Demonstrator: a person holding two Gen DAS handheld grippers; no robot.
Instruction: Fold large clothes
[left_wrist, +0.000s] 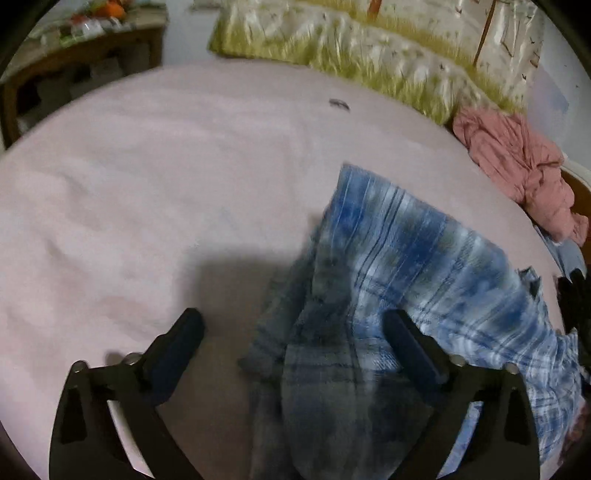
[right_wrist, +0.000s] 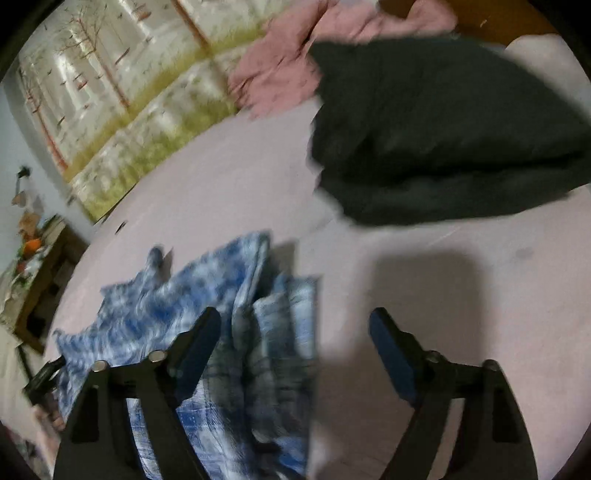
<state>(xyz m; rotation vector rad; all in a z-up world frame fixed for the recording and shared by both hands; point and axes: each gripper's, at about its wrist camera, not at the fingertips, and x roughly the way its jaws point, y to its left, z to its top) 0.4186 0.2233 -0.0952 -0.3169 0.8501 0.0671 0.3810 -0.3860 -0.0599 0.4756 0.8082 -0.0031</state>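
A blue and white plaid garment (left_wrist: 424, 258) lies crumpled on the pink bed sheet (left_wrist: 147, 177); it also shows in the right wrist view (right_wrist: 207, 306). My left gripper (left_wrist: 295, 325) is open, its jaws wide apart just above the garment's near end, holding nothing. My right gripper (right_wrist: 295, 325) is open above the garment's right edge and the bare sheet (right_wrist: 461, 295), holding nothing. Both views are motion-blurred.
A dark green folded cloth (right_wrist: 443, 129) lies on the bed at the far right. A crumpled pink garment (left_wrist: 517, 166) (right_wrist: 288, 74) lies by a patterned quilt (left_wrist: 369, 48) (right_wrist: 129, 110) along the wall. A wooden side table (left_wrist: 85, 62) stands at the left.
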